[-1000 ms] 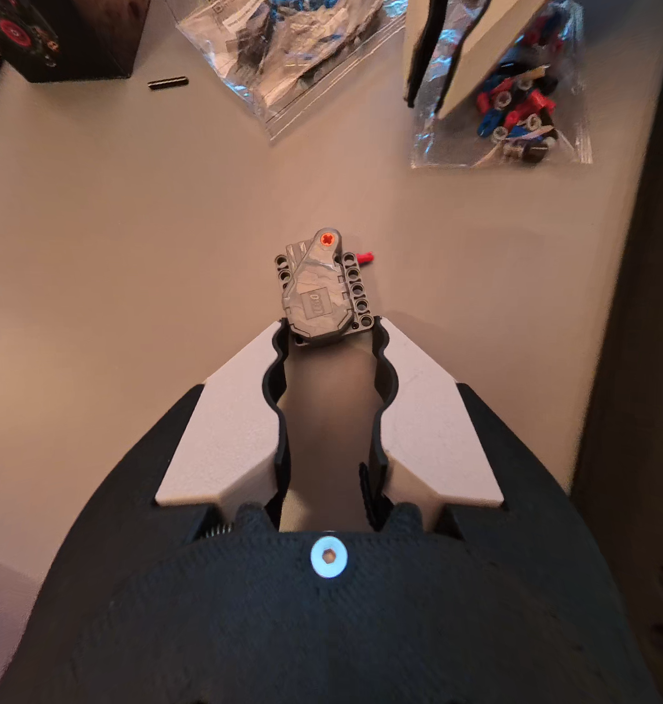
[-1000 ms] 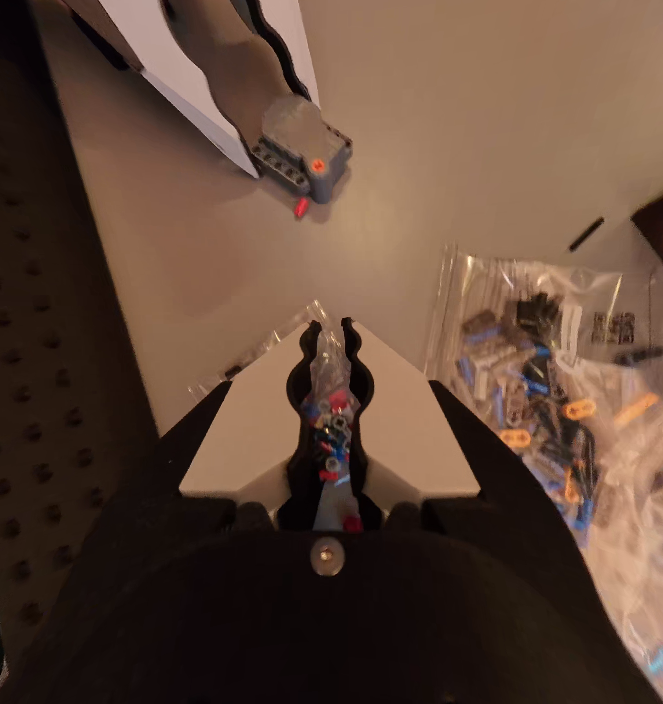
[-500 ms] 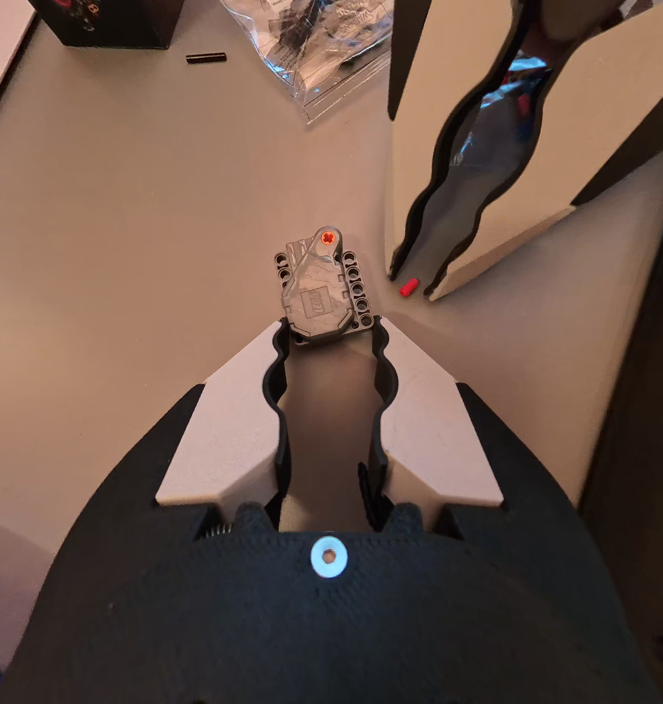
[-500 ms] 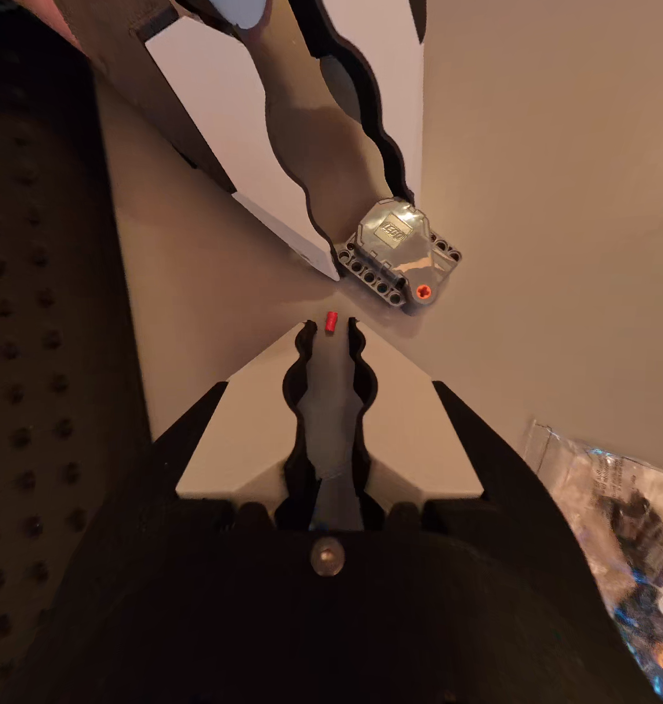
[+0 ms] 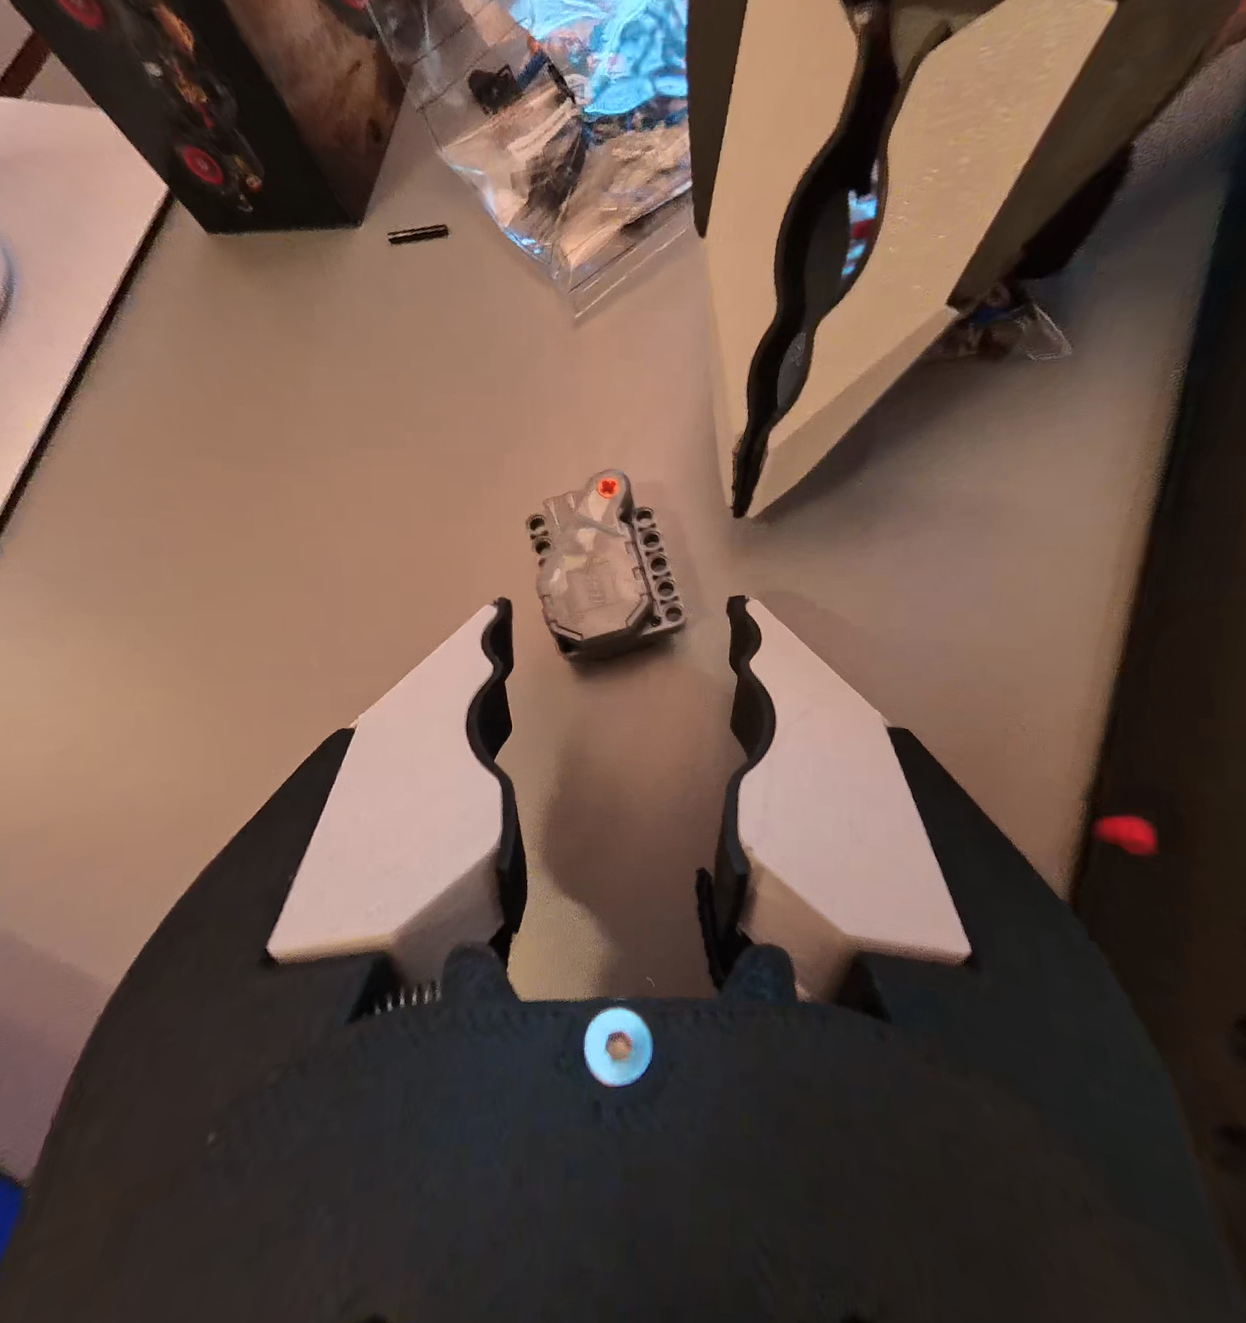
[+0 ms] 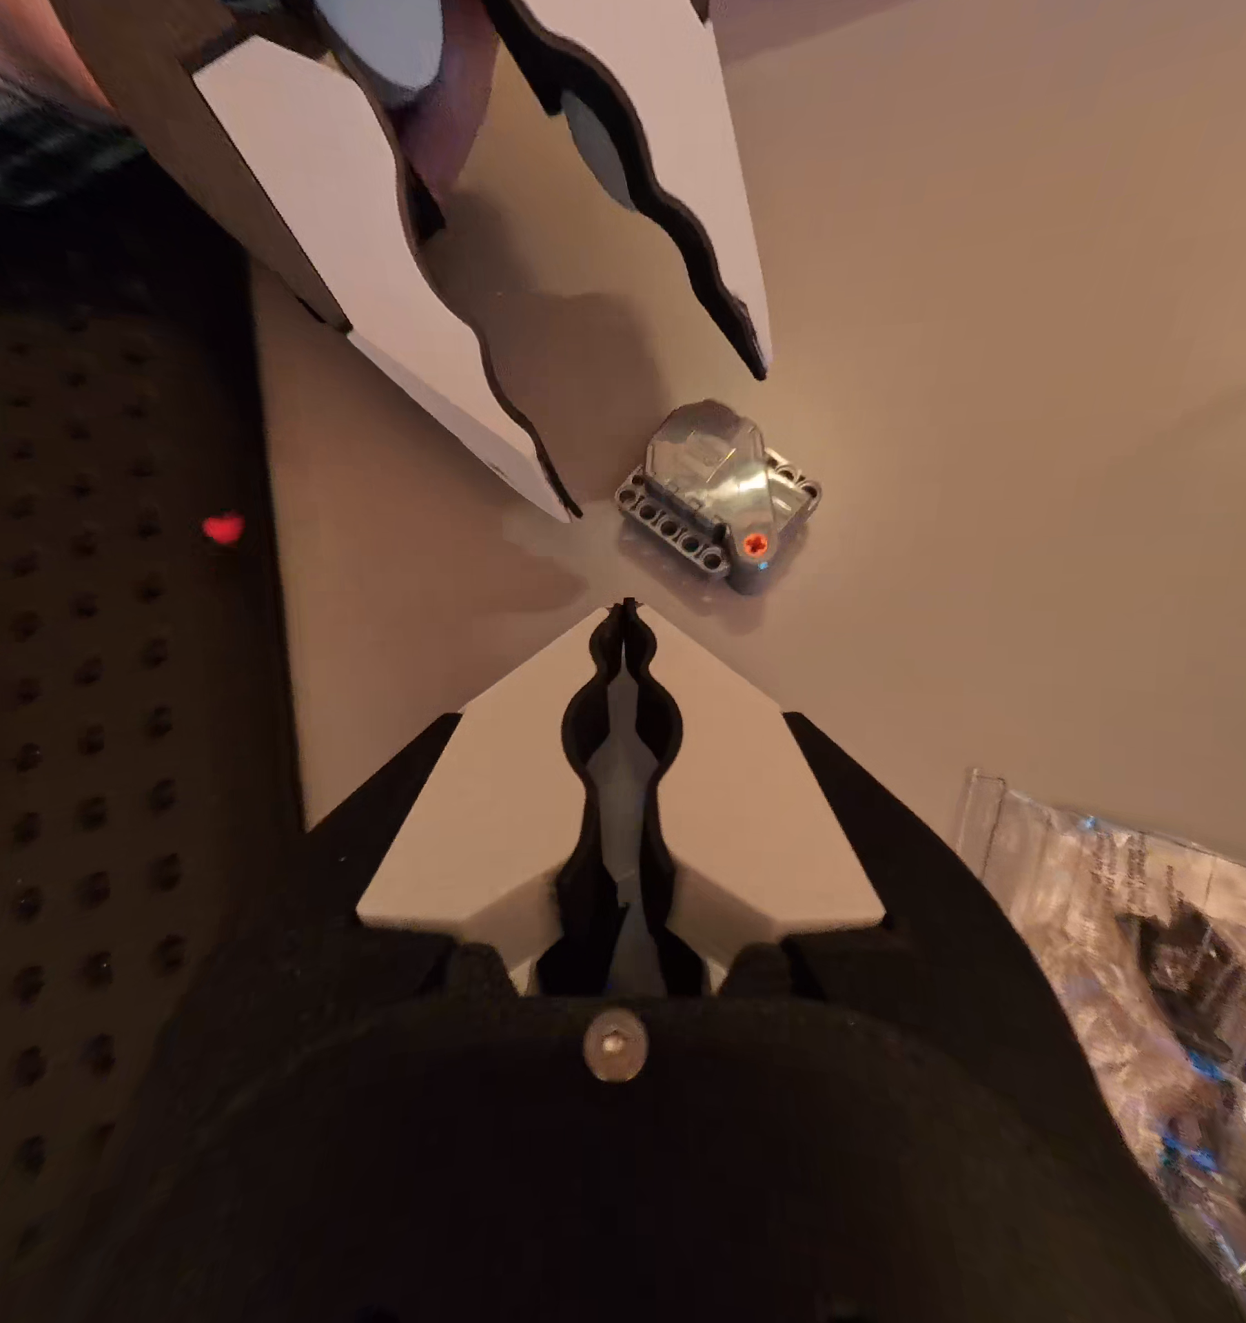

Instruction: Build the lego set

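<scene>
Grey motor block [image 5: 601,569] sits free on bench [image 5: 262,501] just ahead of left tongs [image 5: 613,608], jaws spread; right tongs [image 6: 624,607] clenched empty beside it, red pin [image 6: 223,530] off the bench edge.

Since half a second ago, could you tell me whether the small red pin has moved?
Yes. The small red pin has left the tabletop beside the grey motor block and now shows past the table's edge, over the dark perforated surface.
</scene>
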Tool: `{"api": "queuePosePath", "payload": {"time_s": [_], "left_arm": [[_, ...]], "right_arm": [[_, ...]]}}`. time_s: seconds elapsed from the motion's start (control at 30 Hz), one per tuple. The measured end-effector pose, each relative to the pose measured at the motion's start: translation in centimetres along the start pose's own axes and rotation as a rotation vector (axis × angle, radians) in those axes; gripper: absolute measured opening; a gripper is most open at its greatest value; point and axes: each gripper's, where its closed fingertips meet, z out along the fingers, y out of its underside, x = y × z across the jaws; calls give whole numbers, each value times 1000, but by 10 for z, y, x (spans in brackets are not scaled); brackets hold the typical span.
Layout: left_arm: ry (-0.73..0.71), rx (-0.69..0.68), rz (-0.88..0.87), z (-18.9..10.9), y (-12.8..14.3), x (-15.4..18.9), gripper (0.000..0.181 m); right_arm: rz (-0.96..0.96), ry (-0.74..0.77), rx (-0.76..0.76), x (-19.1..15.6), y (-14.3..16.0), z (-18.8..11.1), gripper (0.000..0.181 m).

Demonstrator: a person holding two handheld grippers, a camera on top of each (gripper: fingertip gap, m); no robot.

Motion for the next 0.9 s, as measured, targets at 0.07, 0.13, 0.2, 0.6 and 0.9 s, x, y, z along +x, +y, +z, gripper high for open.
{"api": "queuePosePath", "payload": {"time_s": [0.07, 0.13, 0.2, 0.6, 0.9], "left_arm": [[14, -21, 8, 1, 5, 3, 57], [17, -35, -1, 2, 8, 3, 55], [30, -23, -23, 1, 7, 2, 51], [-2, -11, -96, -4, 10, -12, 40], [17, 23, -195, -14, 14, -25, 30]], "right_arm": [[-10, -1, -35, -2, 6, 2, 1], [-31, 5, -54, -5, 9, 4, 2], [-48, -32, -50, -15, 7, 5, 3], [-150, -208, -57, -77, -1, 19, 15], [-112, -33, -59, -33, -5, 15, 26]]}}
